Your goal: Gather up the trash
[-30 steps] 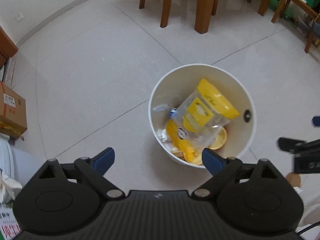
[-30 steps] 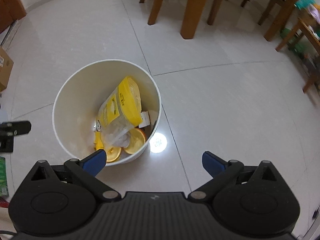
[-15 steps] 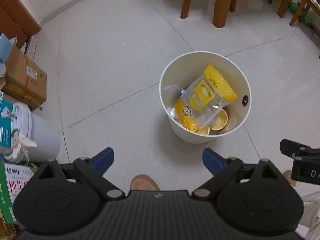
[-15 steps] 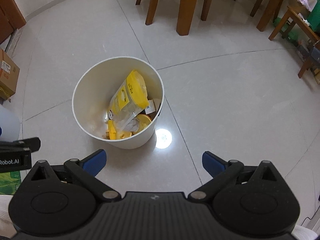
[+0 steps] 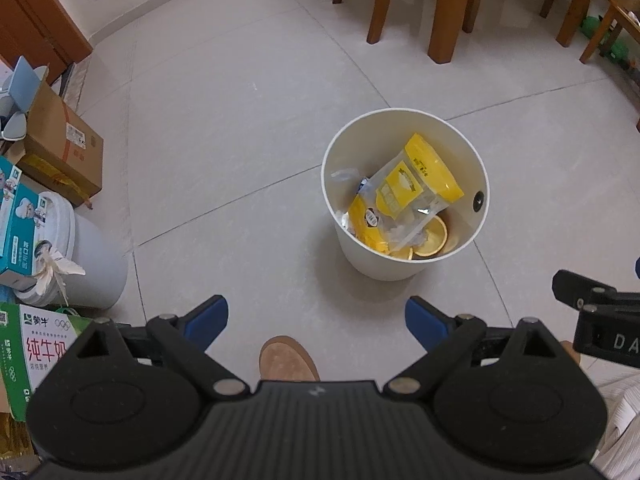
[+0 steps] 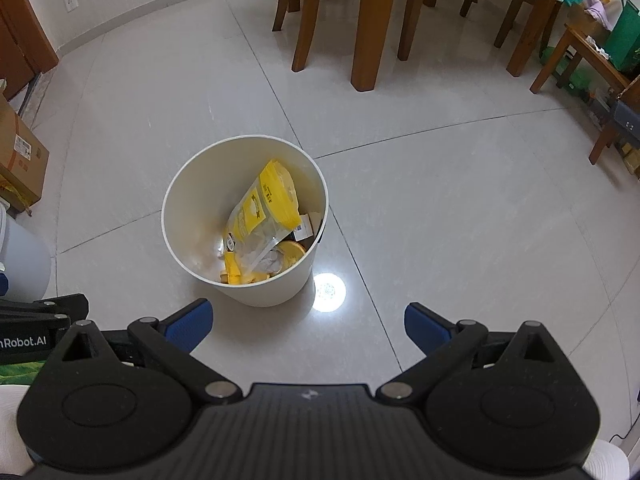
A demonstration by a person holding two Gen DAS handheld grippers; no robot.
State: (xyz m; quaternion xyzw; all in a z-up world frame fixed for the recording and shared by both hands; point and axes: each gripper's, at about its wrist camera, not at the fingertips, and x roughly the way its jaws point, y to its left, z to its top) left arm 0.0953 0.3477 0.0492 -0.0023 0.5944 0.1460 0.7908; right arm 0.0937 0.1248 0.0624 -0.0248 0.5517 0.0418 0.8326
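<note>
L gripper: jaws spread wide, nothing btwn the blue pads, hanging over bare floor tile. R gripper: same, jaws wide apart, empty, blue pads clear of everything. Both cams look down at the floor from above, w/ the bin ahead of the fingers, not touching.

White round bin stands upright on the pale tile floor, near a grout-line crossing. In L view it's ahead and right of centre; in R view ahead and left of centre, so it's roughly btwn the two grippers.

Trash inside bin: big yellow/clear plastic bag leaning tilted against the inner wall, yellow top edge up. Orange round pieces at the bottom, look like citrus slices, can't confirm. Small white box or card by the wall in R view. Some clear wrapper bits on the left side, too small to ID. Dark round spot on inner wall.

Bright lamp reflection on tile just beside bin base.

Other: tan shoe toe btwn L fingers at bottom. Cardboard box + grey-white bucket far left, milk carton bottom left. Wooden table/chair legs at the top, well apart from bin. R gripper's body shows at L view's right edge.
</note>
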